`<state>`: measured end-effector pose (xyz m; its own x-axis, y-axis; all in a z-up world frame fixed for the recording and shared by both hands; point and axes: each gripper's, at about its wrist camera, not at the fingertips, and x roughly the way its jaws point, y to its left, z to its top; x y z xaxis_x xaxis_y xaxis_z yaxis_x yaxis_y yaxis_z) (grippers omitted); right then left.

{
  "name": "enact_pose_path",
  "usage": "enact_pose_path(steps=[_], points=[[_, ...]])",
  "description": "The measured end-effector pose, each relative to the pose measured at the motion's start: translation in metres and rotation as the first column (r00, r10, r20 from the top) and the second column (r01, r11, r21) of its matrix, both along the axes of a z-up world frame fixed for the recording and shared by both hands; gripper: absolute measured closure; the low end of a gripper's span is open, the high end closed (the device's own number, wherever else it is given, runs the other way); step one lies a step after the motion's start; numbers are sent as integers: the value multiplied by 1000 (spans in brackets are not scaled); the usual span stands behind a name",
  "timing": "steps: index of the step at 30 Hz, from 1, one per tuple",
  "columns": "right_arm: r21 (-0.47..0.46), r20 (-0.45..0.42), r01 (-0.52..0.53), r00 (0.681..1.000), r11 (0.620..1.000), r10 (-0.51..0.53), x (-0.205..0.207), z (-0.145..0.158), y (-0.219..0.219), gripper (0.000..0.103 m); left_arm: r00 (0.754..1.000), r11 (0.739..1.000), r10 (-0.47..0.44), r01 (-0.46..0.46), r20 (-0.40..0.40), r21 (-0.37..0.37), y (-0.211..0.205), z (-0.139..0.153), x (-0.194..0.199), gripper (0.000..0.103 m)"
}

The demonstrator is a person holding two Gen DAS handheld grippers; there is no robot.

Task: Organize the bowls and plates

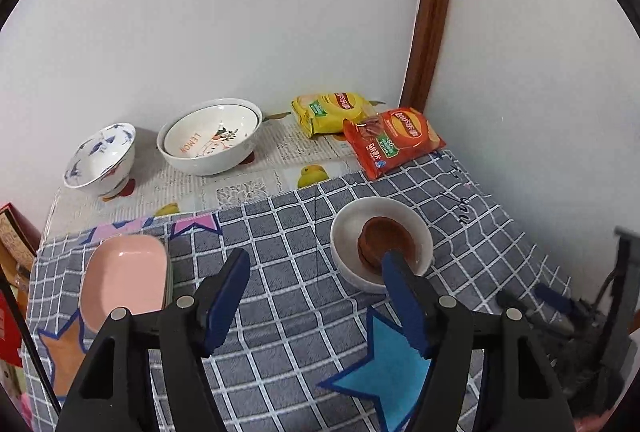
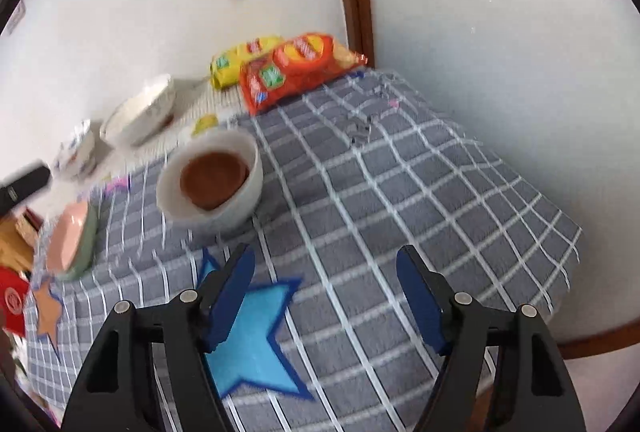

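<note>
A white bowl (image 1: 348,228) with a small brown dish (image 1: 386,238) inside it stands on the grey checked cloth (image 1: 280,232). My left gripper (image 1: 316,268) hangs open just in front of the bowl, nothing between its blue pads; its right finger overlaps the bowl's near rim. To the left lies a pink rectangular dish (image 1: 124,272), stacked on a green one. At the back stand a blue-patterned bowl (image 1: 102,159) and a large "LEMON" bowl (image 1: 210,139) with another nested inside. My right gripper (image 2: 326,260) is open above the cloth, short of the white bowl (image 2: 236,199).
A yellow snack bag (image 1: 328,109) and an orange one (image 1: 394,139) lie in the back corner against the wall. The table's right edge (image 2: 560,252) drops off near the wall. Boxes (image 1: 12,232) stand off the left edge. Blue felt stars (image 2: 256,336) lie on the cloth.
</note>
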<state>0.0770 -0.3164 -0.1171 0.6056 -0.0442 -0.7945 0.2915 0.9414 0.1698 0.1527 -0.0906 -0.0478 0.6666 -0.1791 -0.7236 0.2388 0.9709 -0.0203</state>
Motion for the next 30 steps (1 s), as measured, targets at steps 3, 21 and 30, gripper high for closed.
enact_pose_path(steps=[3, 21, 30], points=[[-21, 23, 0, 1000, 1000, 1, 14, 4, -2, 31, 1000, 1000, -5, 6, -23, 10, -4, -10, 15, 36], [77, -42, -108, 993, 991, 112, 102, -23, 12, 52, 975, 1000, -26, 29, -220, 10, -21, -77, 93, 36], [137, -131, -90, 985, 987, 108, 132, -50, 12, 67, 963, 1000, -28, 29, -266, -1, -24, -93, 115, 37]])
